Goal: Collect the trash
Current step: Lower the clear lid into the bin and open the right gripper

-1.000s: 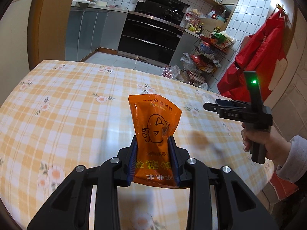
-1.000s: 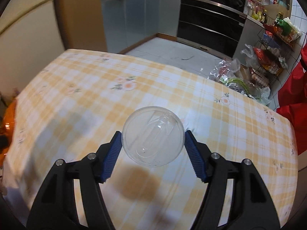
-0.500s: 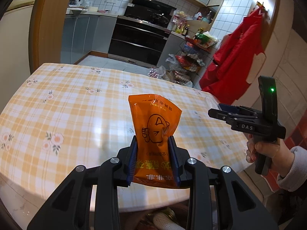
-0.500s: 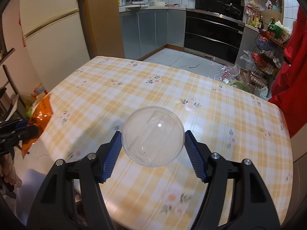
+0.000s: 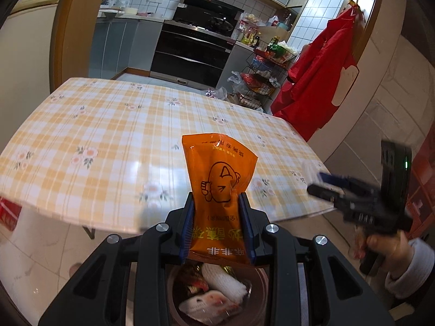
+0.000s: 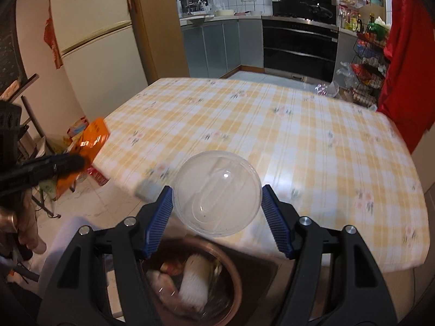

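My left gripper (image 5: pixel 216 224) is shut on an orange snack packet (image 5: pixel 220 187) that stands upright between its blue pads. Below it a round trash bin (image 5: pixel 217 298) on the floor holds white foam netting and wrappers. My right gripper (image 6: pixel 217 206) is shut on a clear plastic dome lid (image 6: pixel 217 193), just past the table's near edge. The same bin (image 6: pixel 195 279) shows under the right gripper. The left gripper with the packet (image 6: pixel 81 152) appears blurred at the left of the right wrist view; the right gripper (image 5: pixel 323 183) shows at the right of the left wrist view.
The table (image 5: pixel 108 135) wears a yellow checked cloth with flowers. A red coat (image 5: pixel 318 81) hangs at the right wall. A wire rack with groceries (image 5: pixel 261 76) stands beyond the table. A fridge (image 6: pixel 92 43) stands at the left, with clutter on the floor beside it.
Both grippers have drawn back from over the table to beyond its near edge, each keeping its item. The trash bin has come into view beneath them.
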{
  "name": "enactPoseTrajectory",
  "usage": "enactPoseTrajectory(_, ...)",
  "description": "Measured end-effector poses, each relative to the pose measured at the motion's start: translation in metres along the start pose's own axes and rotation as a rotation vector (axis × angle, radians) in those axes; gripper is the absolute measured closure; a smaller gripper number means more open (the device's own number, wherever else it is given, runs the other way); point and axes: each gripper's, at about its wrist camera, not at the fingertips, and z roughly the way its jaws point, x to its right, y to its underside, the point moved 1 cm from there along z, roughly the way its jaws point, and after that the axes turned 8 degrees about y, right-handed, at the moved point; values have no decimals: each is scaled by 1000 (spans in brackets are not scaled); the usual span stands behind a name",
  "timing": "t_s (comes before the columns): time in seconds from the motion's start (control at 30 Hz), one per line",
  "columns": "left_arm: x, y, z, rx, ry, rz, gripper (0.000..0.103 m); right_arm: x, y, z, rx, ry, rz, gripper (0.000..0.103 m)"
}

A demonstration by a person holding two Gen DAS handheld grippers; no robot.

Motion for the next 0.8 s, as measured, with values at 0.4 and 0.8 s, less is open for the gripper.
enactPoseTrajectory(0.4,13,52,-9,-69,23,-6,72,-30,77,0,-108,-37,40,36)
enactPoseTrajectory(0.8,18,57,-8,-75,33,1,72,-24,72,1,-110,-9,45,36)
